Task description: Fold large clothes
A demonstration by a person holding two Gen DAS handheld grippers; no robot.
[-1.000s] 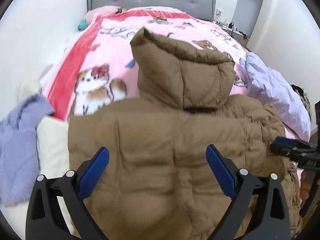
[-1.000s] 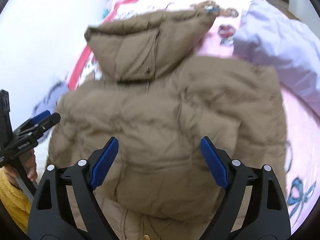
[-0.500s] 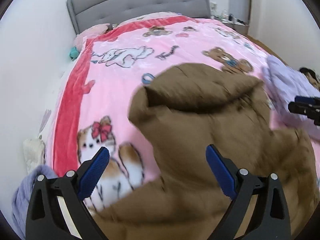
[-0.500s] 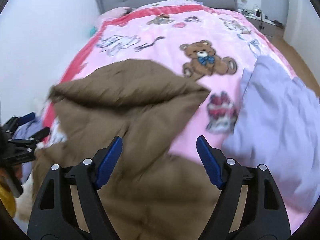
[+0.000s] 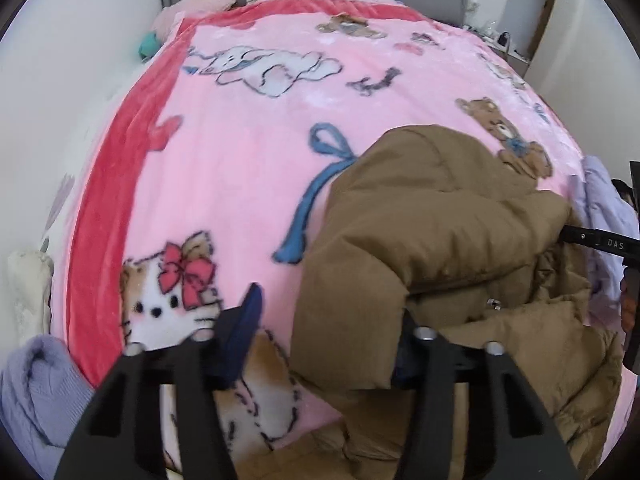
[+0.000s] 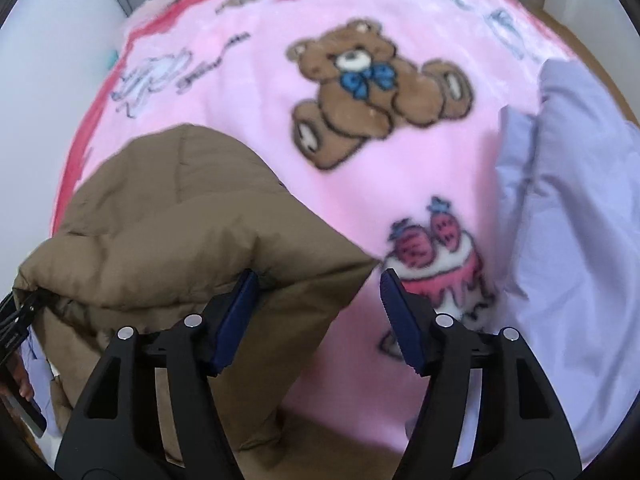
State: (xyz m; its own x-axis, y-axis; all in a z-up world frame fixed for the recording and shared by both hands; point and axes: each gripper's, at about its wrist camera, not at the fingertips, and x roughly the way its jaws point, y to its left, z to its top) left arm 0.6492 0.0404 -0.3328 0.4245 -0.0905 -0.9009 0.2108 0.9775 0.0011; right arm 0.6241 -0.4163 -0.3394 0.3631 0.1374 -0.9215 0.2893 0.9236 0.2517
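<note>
Slippage is looming as the brown puffer jacket [image 5: 432, 240], lying on the pink blanket [image 5: 240, 152], is bulging between the left gripper [image 5: 324, 332] and right gripper [image 6: 316, 308], whose half-spread jaws have just been closing without yet visibly pinching it.

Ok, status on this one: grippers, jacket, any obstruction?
Both just closing: left gripper, right gripper, brown jacket edge between jaws, not pinched yet. Jacket bunched on pink blanket. Lilac garment alongside, clear of both grips.
</note>
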